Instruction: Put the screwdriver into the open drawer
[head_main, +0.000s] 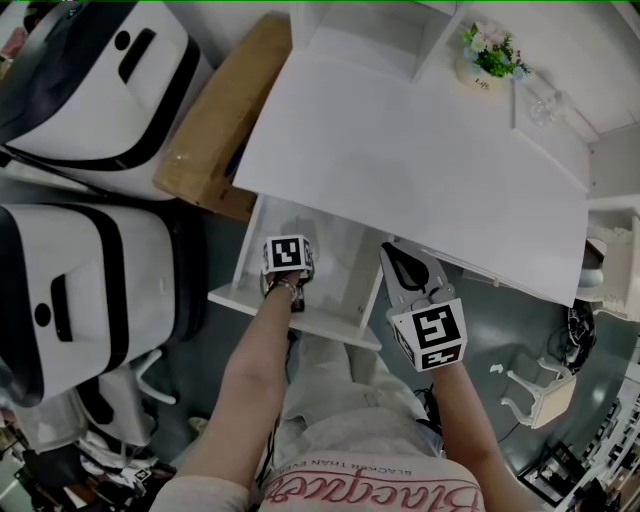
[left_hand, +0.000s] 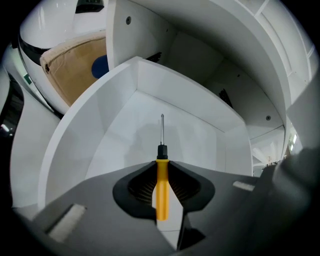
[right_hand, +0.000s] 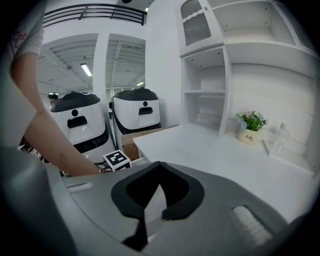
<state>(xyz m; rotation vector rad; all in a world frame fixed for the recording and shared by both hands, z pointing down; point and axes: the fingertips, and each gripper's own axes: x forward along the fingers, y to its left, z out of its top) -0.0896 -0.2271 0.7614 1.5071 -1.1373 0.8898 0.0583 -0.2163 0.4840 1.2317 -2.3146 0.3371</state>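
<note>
My left gripper is shut on a screwdriver with a yellow handle, a black collar and a thin metal shaft. It points steeply down into the open white drawer, with the tip above the drawer's bare floor. In the head view the left gripper's marker cube hangs over the same drawer, pulled out from under the white desk; the screwdriver is hidden there. My right gripper hovers at the drawer's right side, below the desk edge. Its jaws are shut with nothing between them.
A potted flower and a clear glass stand at the back of the desk, under white shelves. A cardboard box and two white-and-black machines stand left of the drawer. The person's legs are just below it.
</note>
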